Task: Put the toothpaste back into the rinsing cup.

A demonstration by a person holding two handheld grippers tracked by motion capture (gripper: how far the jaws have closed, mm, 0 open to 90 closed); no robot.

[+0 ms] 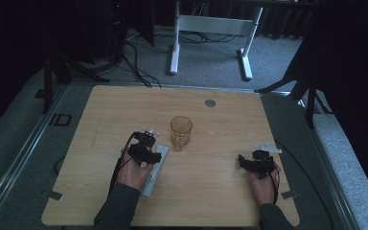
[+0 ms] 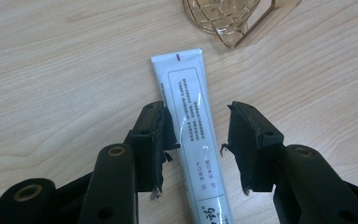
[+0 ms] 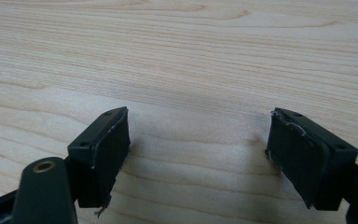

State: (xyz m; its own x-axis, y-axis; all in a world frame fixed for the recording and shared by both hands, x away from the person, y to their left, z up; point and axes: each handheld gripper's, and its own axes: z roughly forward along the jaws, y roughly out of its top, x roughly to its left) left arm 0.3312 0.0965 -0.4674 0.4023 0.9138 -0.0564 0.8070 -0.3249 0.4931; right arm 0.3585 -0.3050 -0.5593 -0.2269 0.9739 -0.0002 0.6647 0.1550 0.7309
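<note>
Surface: wooden table (image 1: 211, 191) is standing on grey carpet, with a white desk frame (image 1: 211, 28) lying at 12 o'clock beyond it.
Tube: white tube (image 2: 191, 126) is lying flat on the table, its crimped end pointing at 12 o'clock toward the amber glass mug (image 1: 181, 131).
Left gripper (image 2: 198, 144): jaws are straddling the tube; the left pad is meeting its edge, while the right pad is standing clear.
Right gripper (image 3: 198, 154): jaws are standing wide apart over bare wood, at 4 o'clock from the mug.
</note>
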